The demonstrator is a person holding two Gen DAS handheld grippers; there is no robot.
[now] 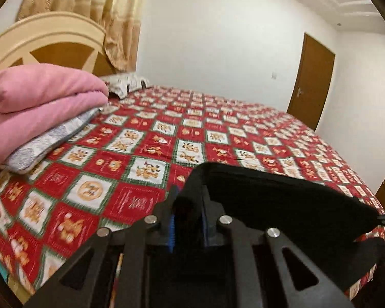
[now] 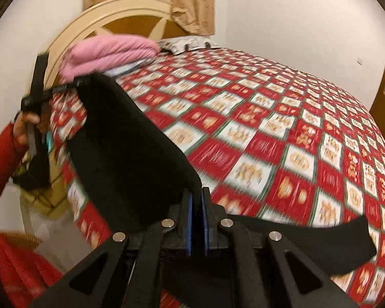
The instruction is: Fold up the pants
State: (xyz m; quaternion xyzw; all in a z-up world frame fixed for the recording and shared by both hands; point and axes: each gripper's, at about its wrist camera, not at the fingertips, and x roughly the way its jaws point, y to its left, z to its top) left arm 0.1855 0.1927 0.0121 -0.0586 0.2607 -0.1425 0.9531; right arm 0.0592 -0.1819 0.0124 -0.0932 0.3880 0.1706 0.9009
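Observation:
The black pants [image 1: 282, 197] hang stretched between my two grippers above the bed. In the left wrist view my left gripper [image 1: 188, 197] is shut on one edge of the fabric, which bunches between the blue pads [image 1: 171, 231] and runs off to the right. In the right wrist view my right gripper [image 2: 196, 195] is shut on the pants [image 2: 120, 141]. The cloth rises from there to the upper left, where the left gripper [image 2: 77, 82] holds it, gripped by a hand [image 2: 25, 125] in a red sleeve. A loose flap [image 2: 320, 241] trails to the right.
The bed [image 1: 218, 133] wears a red, white and green checked sheet. A folded pink blanket [image 1: 38, 102] lies on a grey pillow by the cream headboard [image 1: 38, 41]. A patterned pillow [image 1: 128, 84] sits further back, a brown door [image 1: 313, 77] on the far wall.

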